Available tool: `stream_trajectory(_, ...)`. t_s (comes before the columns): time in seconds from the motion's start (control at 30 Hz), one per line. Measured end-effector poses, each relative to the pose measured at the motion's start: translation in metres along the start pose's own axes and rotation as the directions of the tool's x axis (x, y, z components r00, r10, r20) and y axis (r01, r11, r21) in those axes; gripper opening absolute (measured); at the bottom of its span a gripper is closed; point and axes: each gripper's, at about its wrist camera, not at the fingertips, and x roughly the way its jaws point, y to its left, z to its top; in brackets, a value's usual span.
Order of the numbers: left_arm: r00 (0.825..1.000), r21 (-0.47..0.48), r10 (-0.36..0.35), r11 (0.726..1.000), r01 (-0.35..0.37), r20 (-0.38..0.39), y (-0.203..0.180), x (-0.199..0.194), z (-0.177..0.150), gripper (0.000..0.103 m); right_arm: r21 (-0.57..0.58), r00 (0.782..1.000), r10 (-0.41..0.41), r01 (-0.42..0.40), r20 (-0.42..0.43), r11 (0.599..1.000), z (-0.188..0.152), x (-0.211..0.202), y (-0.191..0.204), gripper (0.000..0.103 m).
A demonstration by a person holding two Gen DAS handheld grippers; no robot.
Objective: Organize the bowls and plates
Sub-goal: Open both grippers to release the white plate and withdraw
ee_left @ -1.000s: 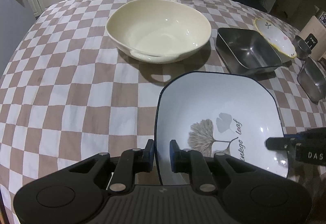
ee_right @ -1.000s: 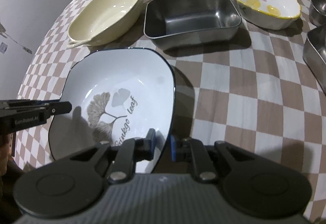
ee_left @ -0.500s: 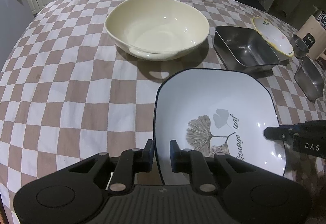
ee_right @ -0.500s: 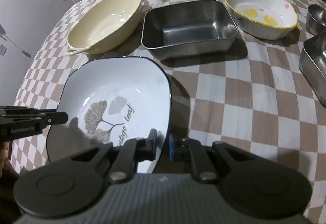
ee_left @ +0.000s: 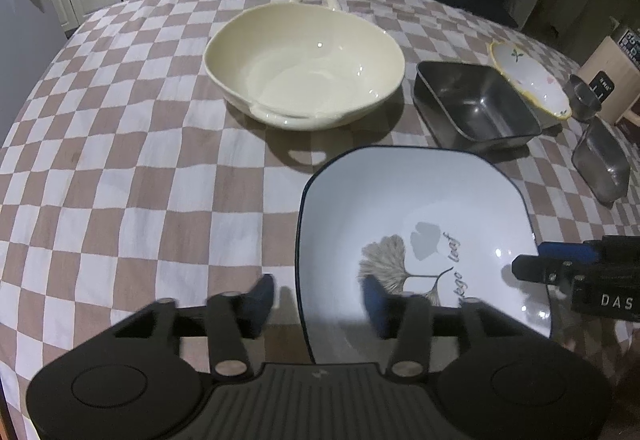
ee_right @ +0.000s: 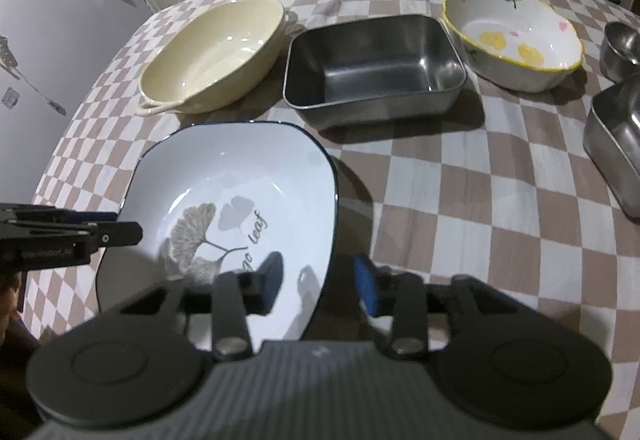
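Both tongs, left point(ee_left: 316, 298) and right point(ee_right: 318, 280), have spread, straddling the ginkgo plate's point(ee_right: 256, 176) partly hidden rim.

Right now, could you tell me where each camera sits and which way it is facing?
Left wrist: rides the left gripper, looking forward across the checkered tablecloth at the cream two-handled bowl; its own open fingers straddle the left rim of the ginkgo-leaf plate, and the right gripper's tip enters at right.
Right wrist: rides the right gripper, facing the steel tray and the lemon-print bowl; its open fingers straddle the plate's right rim.
Shared: plate, cream bowl, steel tray, lemon-print bowl, and each other's gripper.
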Motion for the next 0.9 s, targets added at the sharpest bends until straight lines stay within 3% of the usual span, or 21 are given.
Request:
stream_trajectory(0.07,1.0,-0.002,0.0,1.0,0.001,0.01,-0.001,-0.003,0.0,0.075,-0.003,1.0,-0.005,0.005,0.007,1.0,-0.001,-0.002,-0.002,0.065)
stream_trajectory(0.17,1.0,-0.015,-0.003,1.0,0.004,0.03,-0.001,-0.008,0.001,0.089,-0.011,0.999,-0.013,0.014,0.033,1.0,-0.001,-0.009,-0.005,0.081)
stream_trajectory(0.33,0.997,-0.049,-0.02,0.999,0.023,0.078,-0.002,-0.021,0.005,0.1,-0.005,0.994,-0.003,0.004,0.107,1.0,0.001,-0.026,-0.011,0.103)
stream_trajectory(0.7,0.969,-0.177,-0.045,0.98,0.089,0.241,-0.001,-0.057,0.03,0.102,-0.003,0.954,0.007,-0.006,0.3,1.0,0.027,-0.059,-0.017,0.103)
stream_trajectory(0.9,0.959,-0.255,-0.019,0.962,0.094,0.283,0.006,-0.058,0.05,0.102,-0.02,0.932,0.013,-0.007,0.362,1.0,0.048,-0.059,-0.009,0.103)
